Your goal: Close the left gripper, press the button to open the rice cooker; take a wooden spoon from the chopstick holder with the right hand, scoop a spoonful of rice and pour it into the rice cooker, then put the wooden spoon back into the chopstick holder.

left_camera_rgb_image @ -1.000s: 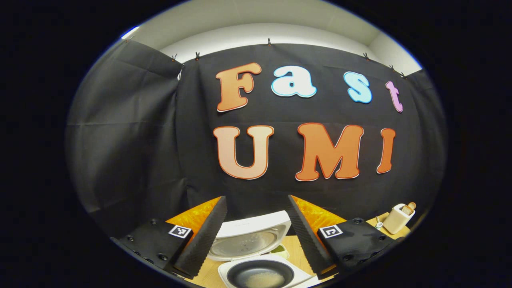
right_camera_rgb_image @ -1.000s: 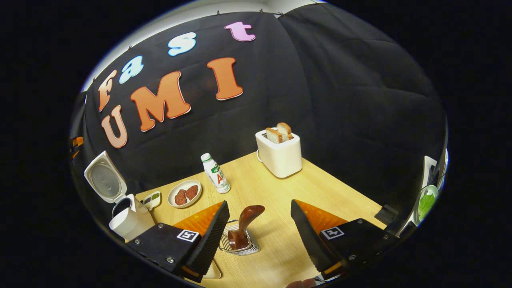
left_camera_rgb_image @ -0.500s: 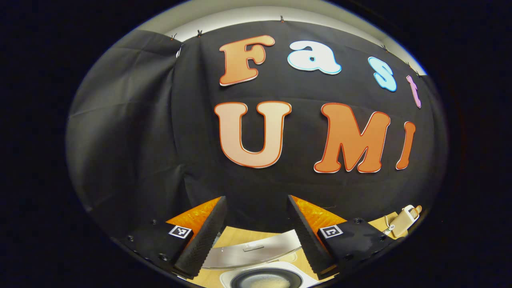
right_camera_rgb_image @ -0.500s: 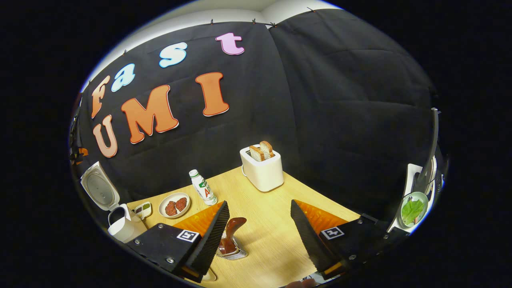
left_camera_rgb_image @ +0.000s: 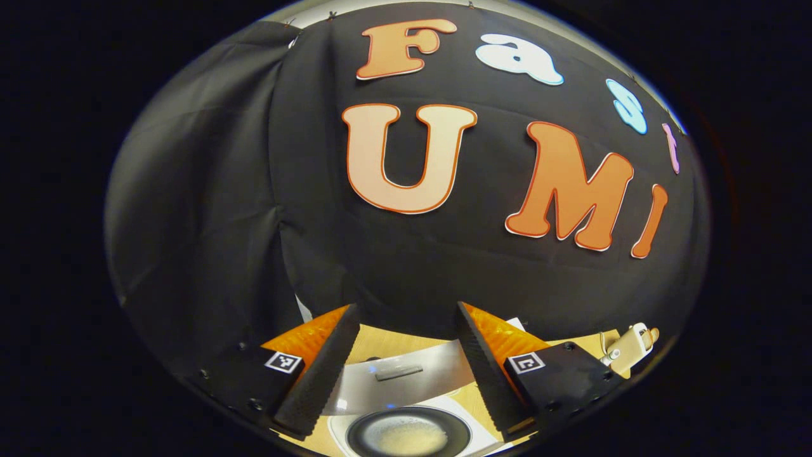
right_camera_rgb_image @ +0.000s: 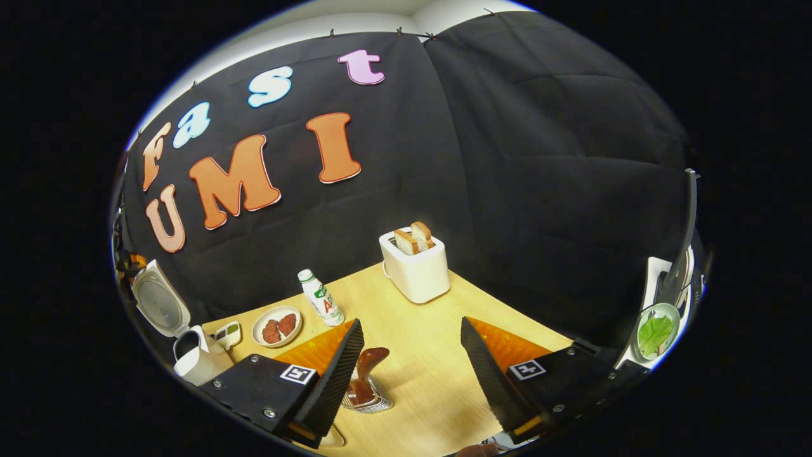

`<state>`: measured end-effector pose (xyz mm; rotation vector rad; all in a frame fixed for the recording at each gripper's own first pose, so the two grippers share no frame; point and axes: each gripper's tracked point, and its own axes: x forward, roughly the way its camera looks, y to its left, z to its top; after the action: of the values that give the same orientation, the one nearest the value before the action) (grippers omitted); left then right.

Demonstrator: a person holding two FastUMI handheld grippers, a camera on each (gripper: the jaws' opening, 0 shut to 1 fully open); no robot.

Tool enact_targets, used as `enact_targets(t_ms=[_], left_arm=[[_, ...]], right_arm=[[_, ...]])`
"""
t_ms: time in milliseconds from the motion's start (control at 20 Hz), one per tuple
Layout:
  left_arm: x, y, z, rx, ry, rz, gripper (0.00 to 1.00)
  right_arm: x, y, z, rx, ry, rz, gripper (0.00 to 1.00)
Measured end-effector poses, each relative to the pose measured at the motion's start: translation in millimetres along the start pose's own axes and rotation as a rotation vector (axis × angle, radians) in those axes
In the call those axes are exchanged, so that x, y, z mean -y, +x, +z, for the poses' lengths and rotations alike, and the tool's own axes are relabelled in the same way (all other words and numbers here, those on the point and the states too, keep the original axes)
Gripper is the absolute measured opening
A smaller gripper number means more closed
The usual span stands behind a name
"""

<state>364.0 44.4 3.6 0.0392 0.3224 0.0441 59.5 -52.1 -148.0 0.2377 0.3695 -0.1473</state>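
Observation:
The white rice cooker stands open right under my left gripper; its lid shows edge-on between the fingers and its dark inner pot holds some rice. This gripper is open and holds nothing. In the right gripper view the cooker sits at the far left with its lid raised. My right gripper is open above the table. The brown wooden spoon stands in the metal chopstick holder, just beside the left finger and not held.
On the wooden table stand a white toaster with bread slices, a small bottle, a plate of meat patties and a little sauce dish. A bowl of greens sits at the far right.
My left gripper has moved forward over the open cooker, so the lid now shows edge-on. My right gripper drew back from the spoon and holder, then held still.

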Motion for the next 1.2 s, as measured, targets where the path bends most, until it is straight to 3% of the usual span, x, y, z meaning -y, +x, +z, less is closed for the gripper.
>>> enact_targets(t_ms=[450,650,900,1200], left_arm=[[31.2,-78.5,-52.6,0.043,0.033,-0.037,1.0],[39.2,-107.5,-100.8,0.036,0.083,0.006,1.0],[48.4,-123.1,-181.6,0.001,0.016,0.018,1.0],[47.3,-123.3,-219.4,0.07,0.043,0.066,1.0]], right_arm=[[-28.6,-2.1,12.5,0.012,-0.042,0.128,0.95],[-36.8,2.4,10.4,-0.015,-0.043,0.19,0.95],[-46.4,8.2,-4.2,-0.066,-0.069,0.248,0.95],[-52.3,17.3,-19.4,-0.12,-0.106,0.272,0.95]])
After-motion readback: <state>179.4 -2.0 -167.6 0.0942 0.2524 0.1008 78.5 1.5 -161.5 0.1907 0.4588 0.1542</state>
